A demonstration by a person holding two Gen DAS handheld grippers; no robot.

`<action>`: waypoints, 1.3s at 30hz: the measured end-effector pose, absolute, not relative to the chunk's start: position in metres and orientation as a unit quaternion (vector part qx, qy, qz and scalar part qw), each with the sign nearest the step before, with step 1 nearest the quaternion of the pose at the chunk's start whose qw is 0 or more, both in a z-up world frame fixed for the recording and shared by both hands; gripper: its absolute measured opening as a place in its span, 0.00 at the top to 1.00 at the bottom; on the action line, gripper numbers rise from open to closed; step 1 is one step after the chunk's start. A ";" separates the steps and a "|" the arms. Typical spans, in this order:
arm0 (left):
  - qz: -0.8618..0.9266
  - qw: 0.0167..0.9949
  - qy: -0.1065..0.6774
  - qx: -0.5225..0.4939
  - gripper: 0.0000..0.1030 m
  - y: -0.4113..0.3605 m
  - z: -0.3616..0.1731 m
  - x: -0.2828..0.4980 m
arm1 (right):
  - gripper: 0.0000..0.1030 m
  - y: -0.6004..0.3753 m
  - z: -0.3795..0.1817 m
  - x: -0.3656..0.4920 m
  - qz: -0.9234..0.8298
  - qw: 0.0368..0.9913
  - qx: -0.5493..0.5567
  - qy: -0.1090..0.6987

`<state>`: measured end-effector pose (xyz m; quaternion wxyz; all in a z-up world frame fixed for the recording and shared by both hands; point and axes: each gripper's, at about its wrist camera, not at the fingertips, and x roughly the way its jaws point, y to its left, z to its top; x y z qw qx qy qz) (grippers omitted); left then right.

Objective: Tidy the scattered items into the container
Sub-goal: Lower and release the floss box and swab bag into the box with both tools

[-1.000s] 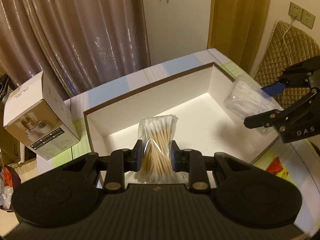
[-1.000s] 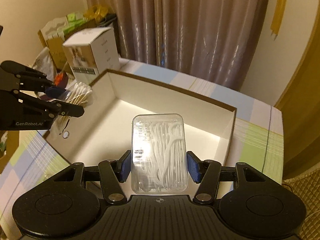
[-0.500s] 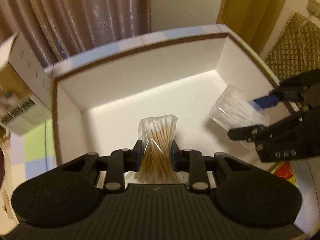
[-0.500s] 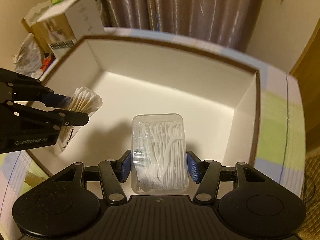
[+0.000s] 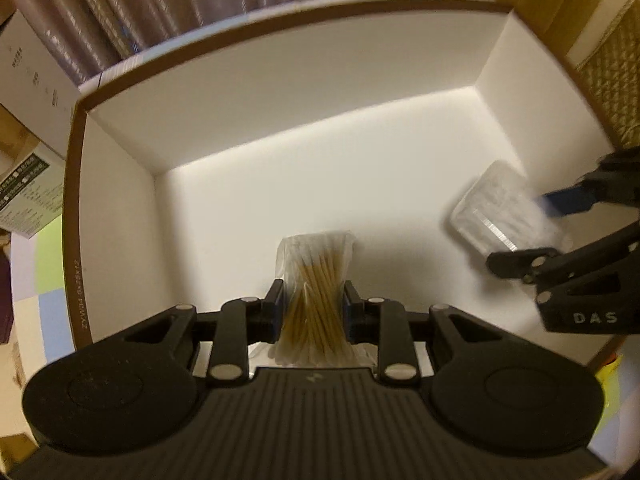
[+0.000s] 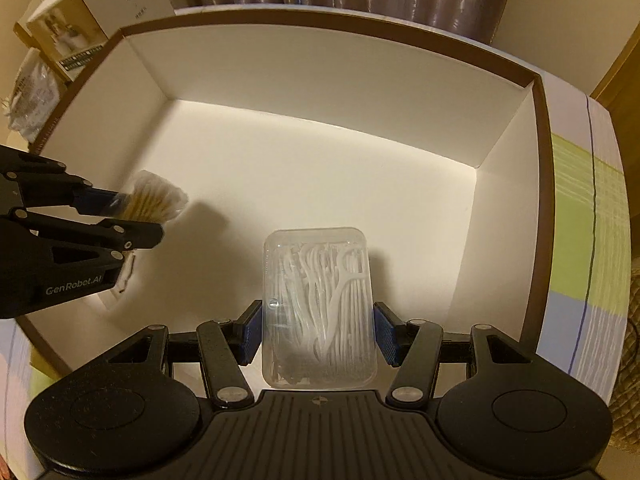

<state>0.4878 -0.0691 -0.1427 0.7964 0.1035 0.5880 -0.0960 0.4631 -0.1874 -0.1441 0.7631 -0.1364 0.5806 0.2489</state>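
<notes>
Nearest the lens in each wrist view, a gripper carried its load over the open container. The left gripper (image 5: 312,308) had its jaws pinching a clear bag of cotton swabs (image 5: 316,280) around the middle, the wooden stems squeezed into a waist between the blue pads. The right gripper (image 6: 318,334) had its jaws clamped on the long sides of a clear plastic case of floss picks (image 6: 318,308), held flat and pointing away from the camera.

Beyond the fingers lay the white box (image 6: 280,184), brown-rimmed and bare inside, with both items hanging inside its walls above the floor: the swabs toward the near left, the floss case toward the near right. Whether either touched the bottom could not be told from these views.

Past the far left rim stood a printed carton (image 6: 92,20) on the checked tablecloth (image 6: 580,208), with curtains (image 5: 160,8) behind.

The step in hand appeared to be the drop-off of both items at once. The next move would likely call for a little more descent, then spreading each pair of jaws so bag and case settle flat, well apart, before the grippers lift clear of the walls.
</notes>
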 end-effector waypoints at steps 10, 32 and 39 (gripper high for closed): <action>-0.079 0.772 0.621 0.110 0.44 -0.064 -0.156 0.498 | 0.23 -0.175 -0.158 0.473 0.244 0.729 -0.160 0.619; -0.081 0.782 0.610 0.095 0.21 -0.052 -0.119 0.473 | 0.05 -0.160 -0.116 0.432 0.266 0.753 -0.168 0.578; -0.081 0.796 0.593 0.089 0.21 -0.046 -0.096 0.458 | 0.05 -0.170 -0.095 0.419 0.253 0.773 -0.158 0.560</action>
